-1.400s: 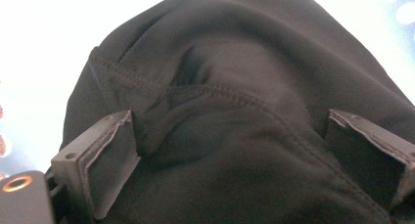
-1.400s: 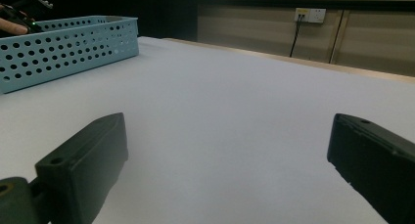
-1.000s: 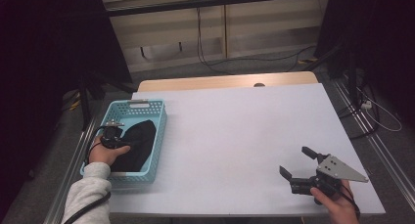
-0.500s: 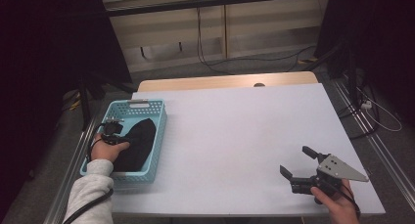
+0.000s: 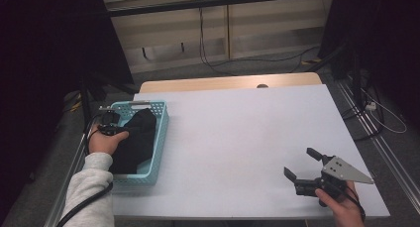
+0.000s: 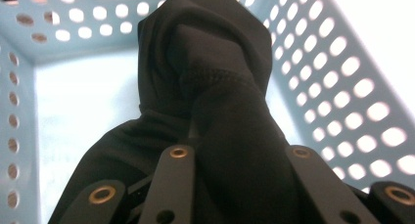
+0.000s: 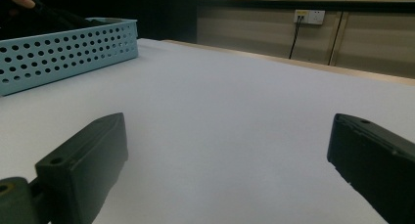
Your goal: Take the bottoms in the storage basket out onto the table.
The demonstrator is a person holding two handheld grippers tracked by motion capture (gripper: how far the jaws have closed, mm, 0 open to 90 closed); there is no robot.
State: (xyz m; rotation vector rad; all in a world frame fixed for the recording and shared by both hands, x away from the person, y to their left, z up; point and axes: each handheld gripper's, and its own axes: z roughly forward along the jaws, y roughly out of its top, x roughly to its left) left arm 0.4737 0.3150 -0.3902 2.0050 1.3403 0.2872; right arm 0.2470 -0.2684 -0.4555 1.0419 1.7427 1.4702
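White surface (image 5: 237,138) with a bare wooden strip along its far edge, pale blue perforated basket (image 5: 159,133) standing directly on it at the near-left corner, dark cloth (image 5: 136,140) inside the basket, remaining white top bare from centre to right edge.

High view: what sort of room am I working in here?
Probably a lab or recording workspace, not a home: a bare white table with one basket, loose cables across the floor, and plain wall cabinets with an outlet.
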